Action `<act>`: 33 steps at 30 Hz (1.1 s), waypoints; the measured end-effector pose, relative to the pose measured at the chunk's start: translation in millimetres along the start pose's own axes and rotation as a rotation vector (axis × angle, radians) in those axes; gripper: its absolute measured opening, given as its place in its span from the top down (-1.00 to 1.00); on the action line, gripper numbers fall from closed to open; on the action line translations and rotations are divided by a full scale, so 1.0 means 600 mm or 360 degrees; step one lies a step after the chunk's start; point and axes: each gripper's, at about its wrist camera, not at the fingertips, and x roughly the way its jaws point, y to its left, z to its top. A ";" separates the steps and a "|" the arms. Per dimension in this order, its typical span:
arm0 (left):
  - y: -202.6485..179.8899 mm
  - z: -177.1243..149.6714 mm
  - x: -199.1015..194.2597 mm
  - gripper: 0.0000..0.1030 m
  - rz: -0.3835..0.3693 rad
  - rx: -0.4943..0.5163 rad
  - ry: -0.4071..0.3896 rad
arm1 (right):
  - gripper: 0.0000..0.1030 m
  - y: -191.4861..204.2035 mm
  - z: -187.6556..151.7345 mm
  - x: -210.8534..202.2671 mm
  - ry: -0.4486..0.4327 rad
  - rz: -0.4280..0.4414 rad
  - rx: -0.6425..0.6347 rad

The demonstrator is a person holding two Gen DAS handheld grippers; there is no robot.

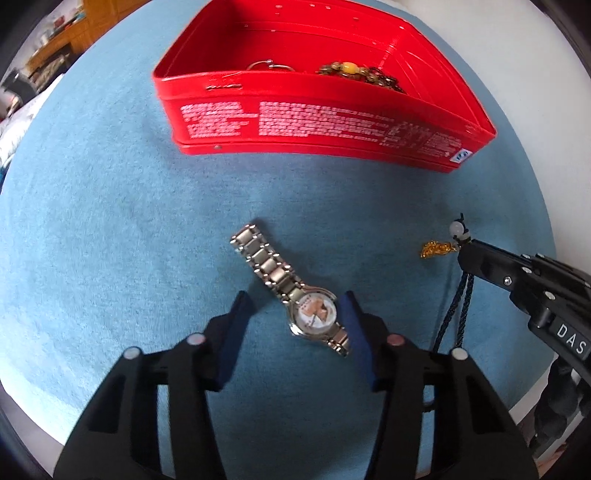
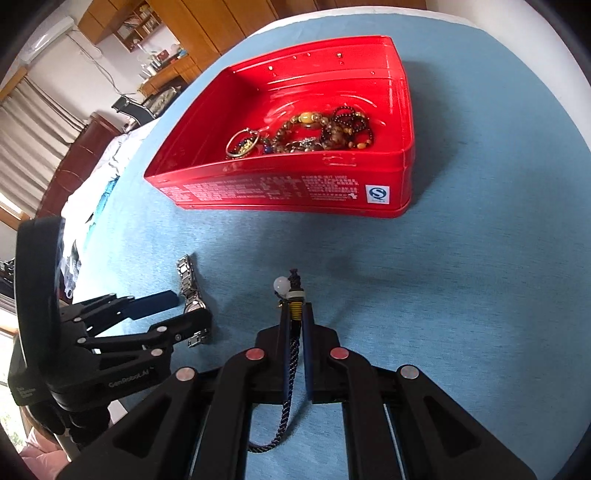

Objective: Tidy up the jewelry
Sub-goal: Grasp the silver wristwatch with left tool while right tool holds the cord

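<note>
Diagonally laid watch [image 1: 295,295], band up-left, dial between left tool [image 1: 295,314] pads

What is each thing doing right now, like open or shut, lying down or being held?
Red tin: open, no lid, beaded bracelets piled inside.
Watch: lying flat on the blue cloth, unclasped, between the left tool's pads.
Left tool: open around the watch.
Right tool: shut on the corded pendant.
Gold charm: hanging beside the right tool's tip.

A blue cloth [image 2: 461,295] spreads beneath and ahead of the tongs. Far beyond them to the left stand wooden cabinets [image 2: 192,26], pale curtains [image 2: 26,122] and a dark chair [image 2: 133,107].
</note>
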 end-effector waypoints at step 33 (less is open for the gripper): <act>-0.010 -0.016 -0.001 0.42 0.0011 0.0106 -0.0028 | 0.82 -0.002 0.002 0.053 0.0118 -0.0018 0.0065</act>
